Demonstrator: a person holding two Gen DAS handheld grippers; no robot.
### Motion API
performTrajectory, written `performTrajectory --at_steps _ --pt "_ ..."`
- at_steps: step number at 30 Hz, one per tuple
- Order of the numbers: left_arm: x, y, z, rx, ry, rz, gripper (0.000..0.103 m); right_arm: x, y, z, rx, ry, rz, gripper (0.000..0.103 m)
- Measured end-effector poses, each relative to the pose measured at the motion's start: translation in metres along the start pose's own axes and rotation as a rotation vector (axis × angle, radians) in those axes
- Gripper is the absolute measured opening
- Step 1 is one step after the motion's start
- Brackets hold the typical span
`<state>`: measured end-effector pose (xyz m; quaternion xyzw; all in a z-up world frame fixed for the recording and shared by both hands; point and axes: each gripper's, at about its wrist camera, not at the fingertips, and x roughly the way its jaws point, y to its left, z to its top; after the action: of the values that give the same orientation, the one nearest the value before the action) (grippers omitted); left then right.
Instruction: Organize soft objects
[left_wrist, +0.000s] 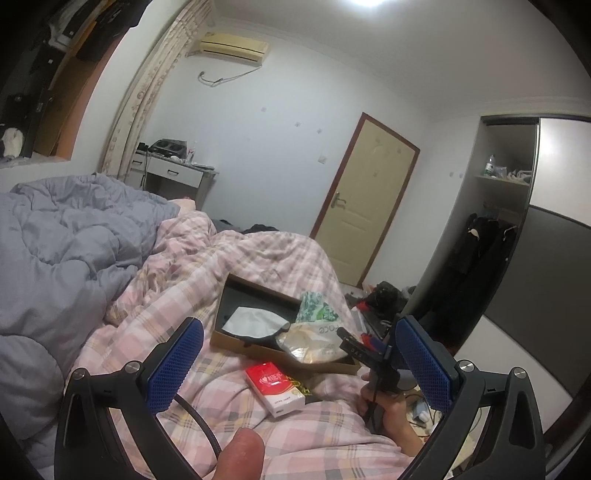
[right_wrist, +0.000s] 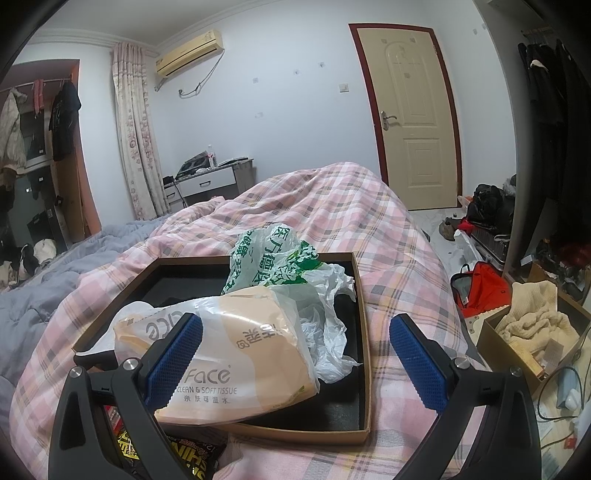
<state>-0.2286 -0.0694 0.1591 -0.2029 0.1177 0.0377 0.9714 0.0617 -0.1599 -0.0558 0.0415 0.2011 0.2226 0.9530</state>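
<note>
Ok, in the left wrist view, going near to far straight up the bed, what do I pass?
Red-and-white tissue pack → shallow brown cardboard box → pink plaid quilt → cream door.

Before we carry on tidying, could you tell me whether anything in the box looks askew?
Yes: the beige tissue pack lies tilted, overhanging the near rim of the shallow brown cardboard box, and the crumpled green-printed white plastic bag spills over its far rim.

Box (right_wrist: 364, 373), red pack (left_wrist: 275, 387) on bed (right_wrist: 388, 236)
</note>
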Motion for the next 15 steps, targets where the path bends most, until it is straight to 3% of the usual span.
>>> performTrajectory --at_steps 15 --pt "-0.0006 0.0047 -0.0014 -0.018 -0.008 -0.01 0.103 0.0005 0.0002 0.0002 0.003 0.002 0.001 0.101"
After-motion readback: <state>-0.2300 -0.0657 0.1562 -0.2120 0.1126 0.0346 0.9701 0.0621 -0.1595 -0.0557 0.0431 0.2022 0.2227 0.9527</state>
